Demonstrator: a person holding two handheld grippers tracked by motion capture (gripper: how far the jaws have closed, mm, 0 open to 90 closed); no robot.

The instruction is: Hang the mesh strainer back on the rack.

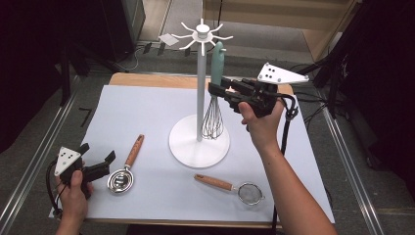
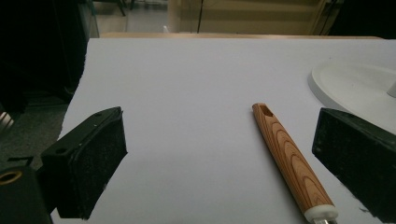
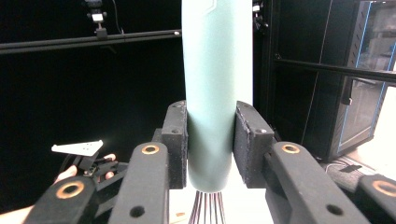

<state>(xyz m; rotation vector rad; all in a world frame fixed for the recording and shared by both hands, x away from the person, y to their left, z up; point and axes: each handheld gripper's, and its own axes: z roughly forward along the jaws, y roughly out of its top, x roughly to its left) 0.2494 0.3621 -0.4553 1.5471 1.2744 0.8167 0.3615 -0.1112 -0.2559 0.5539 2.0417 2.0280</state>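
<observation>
A: What's the right gripper (image 1: 215,90) doing rn?

B: Pinching the whisk (image 1: 214,105) by its teal handle, both pads pressing on it in the right gripper view (image 3: 210,149). The whisk is hanging upright just beside the pole of the white rack (image 1: 200,98), wires near the rack's round base, handle top close under the spokes.

A: So it's going for a hook?

B: Looks like it, imo. To do it well: keep the handle vertical, bring the top end level w/ a free spoke, then slide the hanging hole over it before easing the grip. Can't see the hole from here, so the hand is working a bit blind. Go slow.

A: Anything in the way?

B: The pole itself, very close to the wires, and a bump could rock the rack. The neighbouring spokes are crowding the top too.

A: And the left gripper (image 1: 98,164)?

B: Jaws spread wide, holding nothing, resting low at the near left of the surface (image 1: 147,103). The wood handle of the egg separator (image 1: 125,169) is lying between its jaws in the left gripper view (image 2: 289,163), but the pads aren't touching it.

A: Other stuff?

B: A small strainer (image 1: 235,188) w/ a wood handle is lying at the near right, well apart from the whisk. Neither is blocking the hang.
</observation>
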